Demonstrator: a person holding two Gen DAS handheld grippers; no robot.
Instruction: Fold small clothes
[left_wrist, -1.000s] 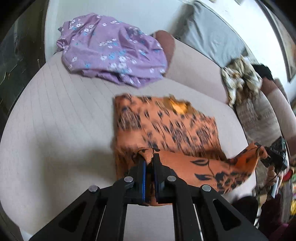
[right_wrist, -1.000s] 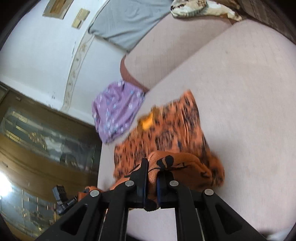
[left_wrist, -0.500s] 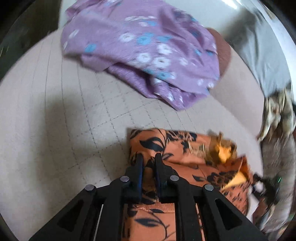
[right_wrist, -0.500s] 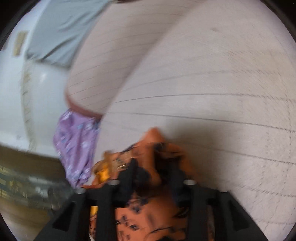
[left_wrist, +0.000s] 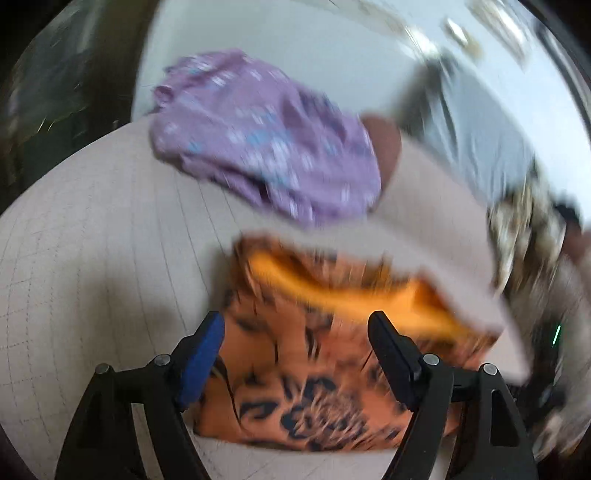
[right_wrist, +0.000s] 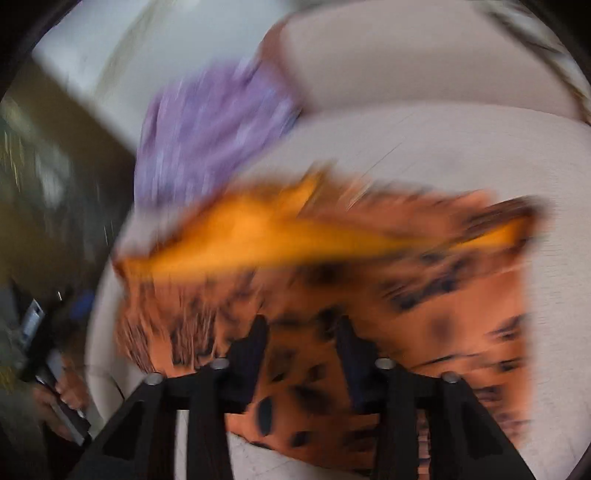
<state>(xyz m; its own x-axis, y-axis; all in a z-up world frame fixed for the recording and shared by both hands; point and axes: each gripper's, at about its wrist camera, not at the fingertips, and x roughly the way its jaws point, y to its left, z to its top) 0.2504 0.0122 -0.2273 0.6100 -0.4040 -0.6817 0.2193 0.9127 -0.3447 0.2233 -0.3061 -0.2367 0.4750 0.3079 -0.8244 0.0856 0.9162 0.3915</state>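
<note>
Left wrist view: orange garment (left_wrist: 306, 373) with dark floral print, folded, flat on the beige quilted cushion (left_wrist: 92, 240), plain orange band along its far edge. Left gripper (left_wrist: 295, 332) spread wide above it, pinching nothing. Purple floral garment (left_wrist: 266, 136) heaped beyond, near the sofa's edge; grey cloth (left_wrist: 476, 136) farther right. Right wrist view, badly blurred: same orange garment (right_wrist: 424, 295) under the right gripper (right_wrist: 301, 328), fingers parted, nothing between. Seen only here: a hand (right_wrist: 66, 398) on a dark device at lower left.

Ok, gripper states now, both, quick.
Left gripper: open, holding nothing, over the orange cloth.
Right gripper: open, holding nothing, over the same cloth.
</note>
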